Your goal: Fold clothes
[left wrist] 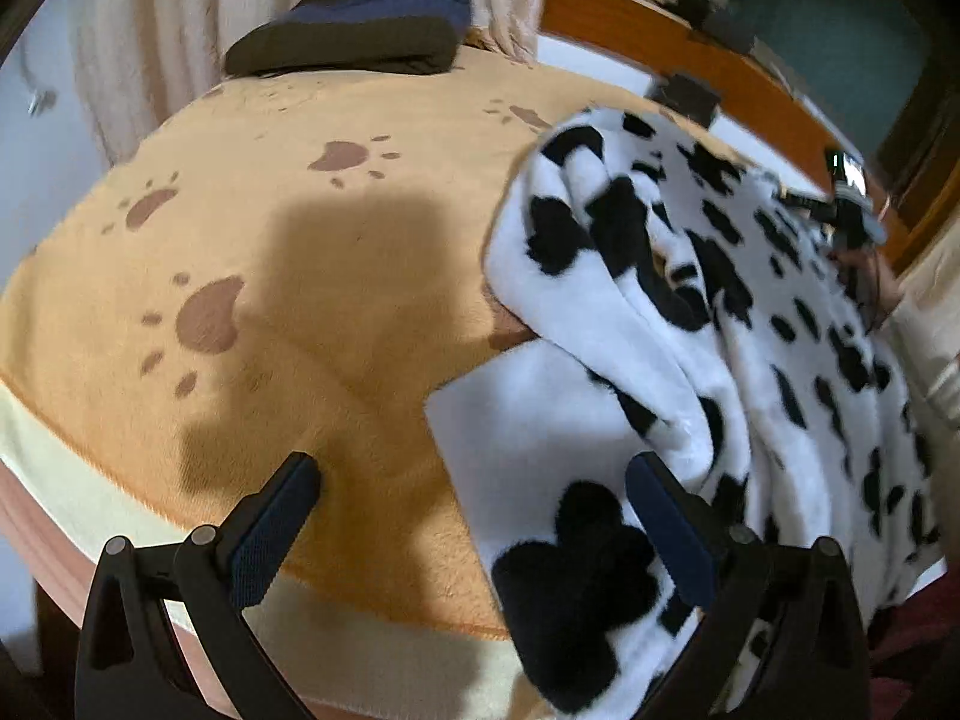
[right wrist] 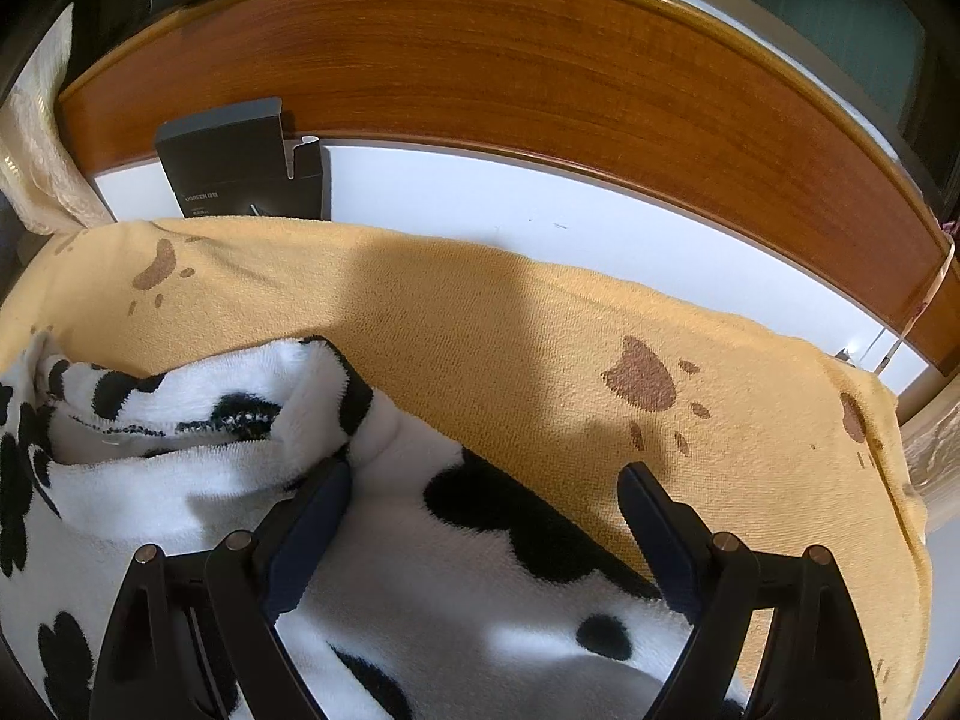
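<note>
A fluffy white garment with black cow spots (left wrist: 690,324) lies bunched on a tan blanket with brown paw prints (left wrist: 288,228). My left gripper (left wrist: 474,480) is open above the garment's near corner and the blanket, with nothing pinched. In the right wrist view the same garment (right wrist: 456,552) fills the lower left. My right gripper (right wrist: 486,480) is open over its edge, left finger (right wrist: 312,516) against the fleece, right finger (right wrist: 654,516) above the blanket (right wrist: 540,324). The right gripper also shows far off at the garment's far side (left wrist: 849,204).
A folded stack of dark and blue clothes (left wrist: 354,24) rests at the blanket's far end, before a cream curtain (left wrist: 156,18). A wooden headboard (right wrist: 480,60) borders the white surface. A black box (right wrist: 240,162) leans against it. The blanket's near edge (left wrist: 336,636) drops off.
</note>
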A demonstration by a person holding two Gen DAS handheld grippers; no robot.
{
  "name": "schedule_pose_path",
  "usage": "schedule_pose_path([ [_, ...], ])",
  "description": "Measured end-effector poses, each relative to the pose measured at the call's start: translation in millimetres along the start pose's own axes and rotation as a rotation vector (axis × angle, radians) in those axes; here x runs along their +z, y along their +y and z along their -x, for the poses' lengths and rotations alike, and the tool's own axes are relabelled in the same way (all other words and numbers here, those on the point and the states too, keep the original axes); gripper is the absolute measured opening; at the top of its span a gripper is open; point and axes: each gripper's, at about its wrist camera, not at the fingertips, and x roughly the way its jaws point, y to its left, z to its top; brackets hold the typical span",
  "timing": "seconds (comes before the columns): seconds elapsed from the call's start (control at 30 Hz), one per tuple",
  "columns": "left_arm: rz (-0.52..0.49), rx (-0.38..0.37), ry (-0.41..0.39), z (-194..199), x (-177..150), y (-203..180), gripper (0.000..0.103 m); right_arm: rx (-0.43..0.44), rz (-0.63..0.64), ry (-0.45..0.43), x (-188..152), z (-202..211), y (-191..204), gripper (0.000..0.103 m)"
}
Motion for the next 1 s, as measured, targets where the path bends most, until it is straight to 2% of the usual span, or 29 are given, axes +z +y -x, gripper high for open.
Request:
schedule_pose_path([
  [0.07,-0.014,0.003,0.002,0,0,-4,0.103,0.005,-0.004,0.002,0,1,-2,0.091],
  [0.13,-0.009,-0.032,-0.002,1,1,-6,0.102,0.01,-0.007,0.003,-2,2,-3,0.091],
  [0.2,0.015,-0.071,0.001,0,2,-7,0.091,0.012,-0.008,0.003,-2,3,-4,0.091],
  [0.27,0.019,-0.071,-0.001,2,2,-10,0.072,0.01,-0.008,0.003,-2,4,-4,0.091],
  [0.4,0.027,-0.075,-0.005,6,3,-16,0.048,0.011,-0.008,0.003,-2,5,-5,0.091],
  [0.47,0.037,-0.08,-0.015,11,4,-17,0.024,0.011,-0.008,0.003,-2,5,-6,0.091],
  [0.53,0.047,-0.086,-0.03,16,6,-17,0.019,0.01,-0.007,0.003,-2,6,-6,0.091],
  [0.67,0.057,-0.067,-0.103,39,19,-10,0.017,0.011,-0.007,0.003,3,1,-9,0.091],
  [0.77,0.079,0.013,-0.188,65,35,8,0.017,0.013,-0.008,0.003,3,1,-11,0.091],
  [0.9,0.152,0.169,-0.295,98,62,50,0.017,0.016,-0.01,0.004,5,1,-13,0.091],
  [1.0,0.215,0.246,-0.332,107,77,88,0.017,0.016,-0.01,0.004,5,1,-14,0.091],
])
